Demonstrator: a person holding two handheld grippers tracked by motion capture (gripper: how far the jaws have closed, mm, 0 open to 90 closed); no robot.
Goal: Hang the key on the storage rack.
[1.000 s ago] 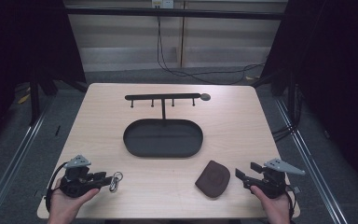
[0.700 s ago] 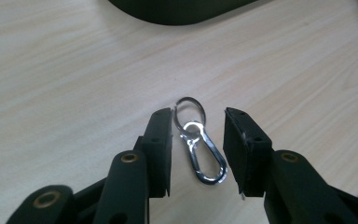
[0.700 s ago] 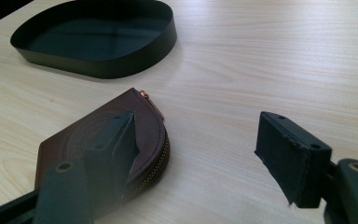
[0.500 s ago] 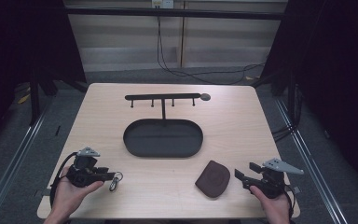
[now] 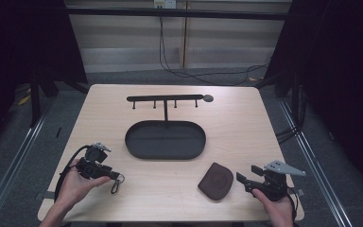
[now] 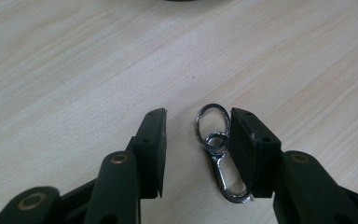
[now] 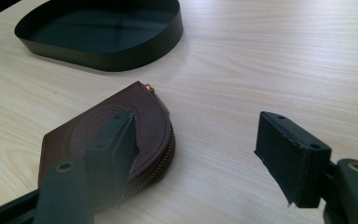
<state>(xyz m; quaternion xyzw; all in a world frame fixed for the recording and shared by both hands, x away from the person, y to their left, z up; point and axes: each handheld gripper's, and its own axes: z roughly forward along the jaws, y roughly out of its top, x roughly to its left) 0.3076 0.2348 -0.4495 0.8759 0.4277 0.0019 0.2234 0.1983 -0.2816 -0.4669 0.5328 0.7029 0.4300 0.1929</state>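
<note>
Pale wood tabletop [image 5: 246,132] lies mostly bare, with dark floor beyond its edges. Near the front-left edge, the left gripper [image 6: 196,140] has just been opening; a metal snap hook [image 6: 216,151] lies loose between its jaws, against one pad. Front right, the right gripper [image 7: 196,144] gapes beside a brown zip pouch [image 7: 107,135], one jaw above it. Farther back, the oval black tray [image 5: 165,140] holds nothing, and a black hook rack [image 5: 165,98] rises from it.

From my high view the table [image 5: 246,118] is evenly lit from above, while everything around it drops into near black. The tray [image 5: 165,140] throws almost no shadow on the wood beside it. My left gripper view is bright, with glare on the metal clip [image 6: 216,151] and soft blur toward the near edge. My right gripper view blurs near the pouch [image 7: 98,135].
</note>
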